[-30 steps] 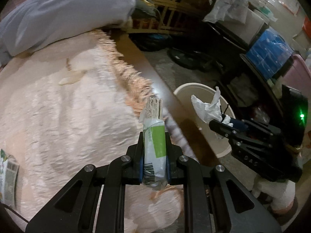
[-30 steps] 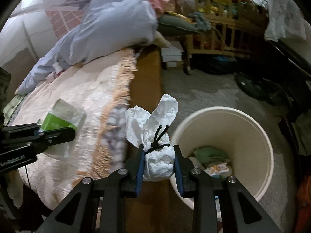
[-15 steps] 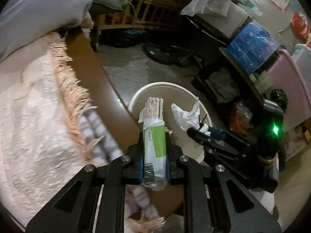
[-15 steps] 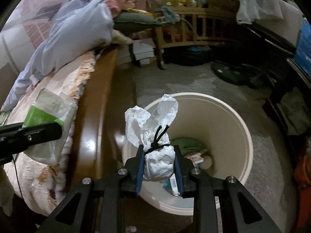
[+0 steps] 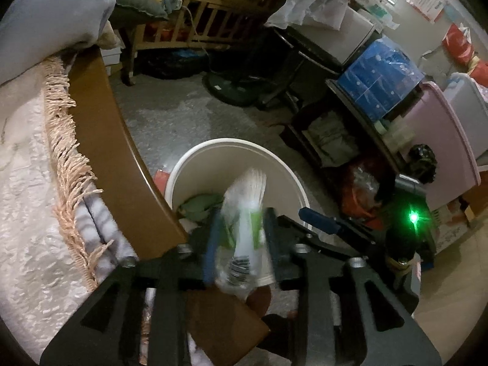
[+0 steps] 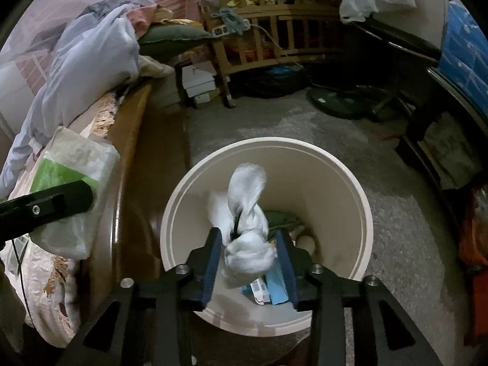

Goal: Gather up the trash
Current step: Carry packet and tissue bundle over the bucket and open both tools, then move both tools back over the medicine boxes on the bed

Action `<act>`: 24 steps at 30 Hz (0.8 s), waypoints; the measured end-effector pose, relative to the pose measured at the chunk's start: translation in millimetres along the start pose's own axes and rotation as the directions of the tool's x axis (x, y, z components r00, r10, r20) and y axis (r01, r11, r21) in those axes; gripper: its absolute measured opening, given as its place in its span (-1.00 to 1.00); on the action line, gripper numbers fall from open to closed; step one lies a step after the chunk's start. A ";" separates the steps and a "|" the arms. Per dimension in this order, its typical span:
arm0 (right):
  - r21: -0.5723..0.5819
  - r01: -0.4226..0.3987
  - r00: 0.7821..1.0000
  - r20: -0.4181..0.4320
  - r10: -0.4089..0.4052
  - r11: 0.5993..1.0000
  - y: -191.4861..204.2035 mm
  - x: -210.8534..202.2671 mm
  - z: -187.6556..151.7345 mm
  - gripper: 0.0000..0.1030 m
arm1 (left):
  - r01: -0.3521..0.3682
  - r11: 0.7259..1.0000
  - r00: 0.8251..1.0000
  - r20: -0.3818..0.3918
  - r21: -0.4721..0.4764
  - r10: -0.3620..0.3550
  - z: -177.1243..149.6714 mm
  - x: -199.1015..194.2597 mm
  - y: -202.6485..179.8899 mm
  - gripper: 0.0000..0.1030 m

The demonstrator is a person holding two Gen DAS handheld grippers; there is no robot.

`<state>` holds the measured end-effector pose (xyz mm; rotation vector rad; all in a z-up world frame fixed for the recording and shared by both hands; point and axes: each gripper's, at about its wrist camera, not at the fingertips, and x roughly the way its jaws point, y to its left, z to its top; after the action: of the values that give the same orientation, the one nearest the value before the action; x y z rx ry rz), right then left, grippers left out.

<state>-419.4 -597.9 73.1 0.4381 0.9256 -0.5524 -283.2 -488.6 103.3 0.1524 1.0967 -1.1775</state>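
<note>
Fringed cream bedspread (image 5: 27, 207) on bed, left. Grey-blue duvet (image 6: 88, 64) bunched at head, green pillow (image 6: 170, 38) just beside. Wooden crib (image 6: 268, 33) behind. Blue packs (image 5: 381, 82) on shelf, right; pink bin (image 5: 442, 152) beside. Bare concrete floor (image 5: 183, 122).

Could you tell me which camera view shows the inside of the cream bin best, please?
The right wrist view: the cream bin shows its full rim and trash at the bottom. The left wrist view shows it partly hidden behind a blurred packet.

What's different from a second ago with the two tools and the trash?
Both tools swung from the bed to over the bin. Their jaws have just been opening: left tool releasing the green-and-white packet, right tool releasing the tied white bag. Bin unmoved.
</note>
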 end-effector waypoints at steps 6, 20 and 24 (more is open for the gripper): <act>0.033 0.006 1.000 0.000 -0.006 0.999 -7.3 -0.7 0.8 -0.17 | -0.027 0.999 1.000 0.006 -0.024 0.027 -5.5 -16.2 13.0 -0.15; -0.046 -0.141 0.990 0.004 0.142 0.989 60.4 -11.0 1.0 -0.17 | -0.275 0.957 0.960 0.027 -0.090 0.278 -67.9 -102.2 85.6 -0.15; -0.096 -0.201 0.979 0.000 0.202 0.975 102.5 -17.1 -0.6 -0.17 | -0.340 0.932 0.938 0.031 -0.128 0.346 -86.1 -137.3 119.5 -0.15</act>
<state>-364.8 -513.3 99.1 0.4366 0.8825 -0.3235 -235.5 -293.2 111.9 0.2085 1.0418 -0.7947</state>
